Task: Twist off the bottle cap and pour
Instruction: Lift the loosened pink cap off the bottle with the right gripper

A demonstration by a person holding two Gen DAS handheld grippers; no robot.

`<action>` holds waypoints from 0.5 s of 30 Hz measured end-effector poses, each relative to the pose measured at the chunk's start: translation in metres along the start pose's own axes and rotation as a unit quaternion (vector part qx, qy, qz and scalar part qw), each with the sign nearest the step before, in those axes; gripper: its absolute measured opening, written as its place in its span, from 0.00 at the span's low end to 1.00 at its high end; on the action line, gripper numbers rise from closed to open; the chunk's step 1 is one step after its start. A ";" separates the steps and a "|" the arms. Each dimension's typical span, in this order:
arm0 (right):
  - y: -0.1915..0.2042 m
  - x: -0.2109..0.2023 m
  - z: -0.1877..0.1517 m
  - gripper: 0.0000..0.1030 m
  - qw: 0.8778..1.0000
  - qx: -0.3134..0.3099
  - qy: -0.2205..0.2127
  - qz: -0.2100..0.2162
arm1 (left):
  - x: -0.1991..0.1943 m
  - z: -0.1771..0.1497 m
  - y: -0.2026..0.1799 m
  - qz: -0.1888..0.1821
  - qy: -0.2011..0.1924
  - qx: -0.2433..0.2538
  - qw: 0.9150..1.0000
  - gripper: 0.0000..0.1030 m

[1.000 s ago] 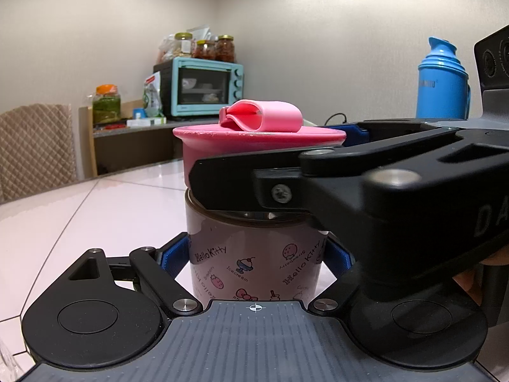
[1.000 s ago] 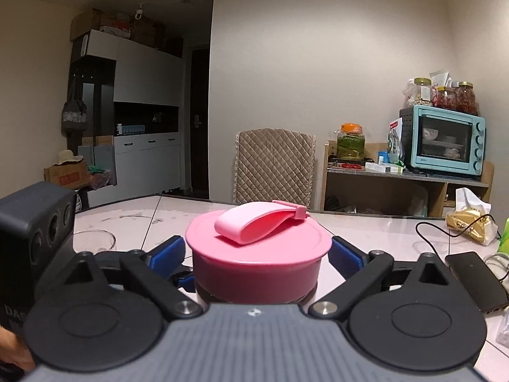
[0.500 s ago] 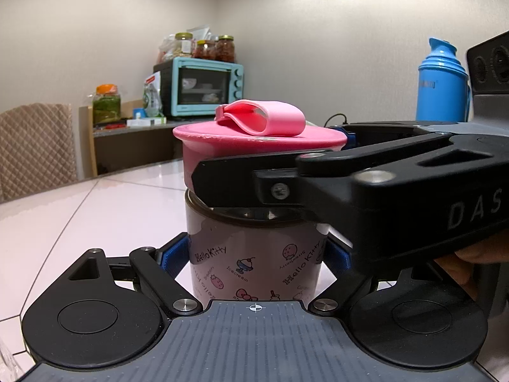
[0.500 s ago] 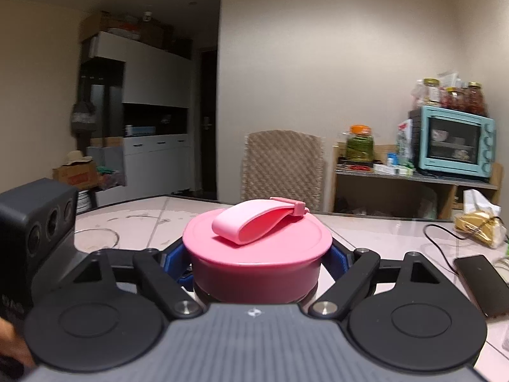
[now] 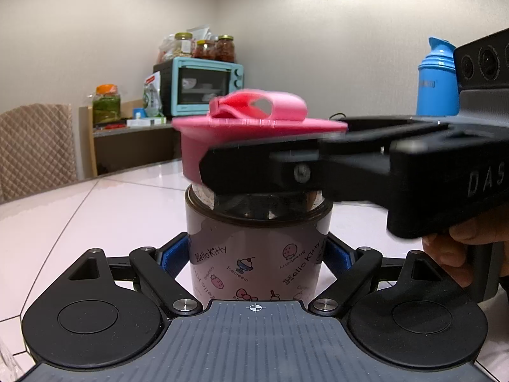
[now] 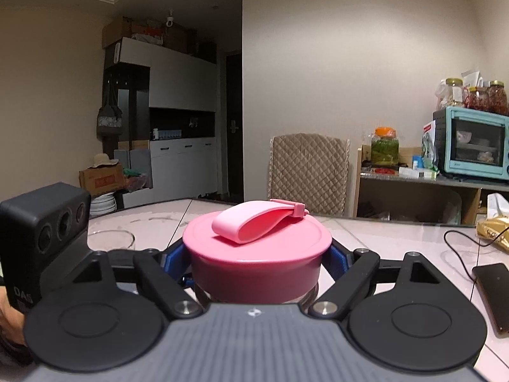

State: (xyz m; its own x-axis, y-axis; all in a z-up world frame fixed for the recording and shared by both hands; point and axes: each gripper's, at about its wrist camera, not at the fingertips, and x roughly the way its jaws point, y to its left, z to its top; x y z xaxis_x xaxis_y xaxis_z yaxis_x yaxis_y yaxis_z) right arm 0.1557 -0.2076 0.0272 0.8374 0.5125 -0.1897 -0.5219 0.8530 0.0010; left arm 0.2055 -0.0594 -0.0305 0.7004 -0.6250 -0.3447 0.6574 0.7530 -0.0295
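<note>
Left gripper (image 5: 256, 253) is squeezing the patterned Hello Kitty bottle (image 5: 254, 254); right gripper (image 6: 257, 262) is clamping its round pink cap (image 6: 257, 254) between blue pads.

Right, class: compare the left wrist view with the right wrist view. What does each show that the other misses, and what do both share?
Left wrist only: the Hello Kitty bottle body gripped by the left gripper, and a blue thermos.

Right wrist only: white cabinets, an empty glass, a phone.

Both: the pink cap clamped by the right gripper, the teal toaster oven, the quilted chair.
</note>
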 end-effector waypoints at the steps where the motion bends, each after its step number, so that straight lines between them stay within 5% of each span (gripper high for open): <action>1: 0.001 0.000 0.001 0.83 1.000 -0.001 -0.001 0.001 | 0.000 0.000 0.000 0.000 0.000 0.000 1.000 0.88; 15: 0.002 -0.006 0.008 0.83 1.000 0.002 -0.011 -0.004 | 0.001 0.000 -0.002 0.001 0.000 0.001 1.000 0.88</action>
State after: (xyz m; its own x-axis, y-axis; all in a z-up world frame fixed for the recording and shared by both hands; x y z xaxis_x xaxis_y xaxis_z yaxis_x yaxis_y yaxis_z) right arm 0.1509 -0.2088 0.0367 0.8448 0.5081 -0.1679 -0.5149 0.8572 0.0033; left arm 0.2055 -0.0615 -0.0306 0.7022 -0.6230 -0.3446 0.6563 0.7541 -0.0259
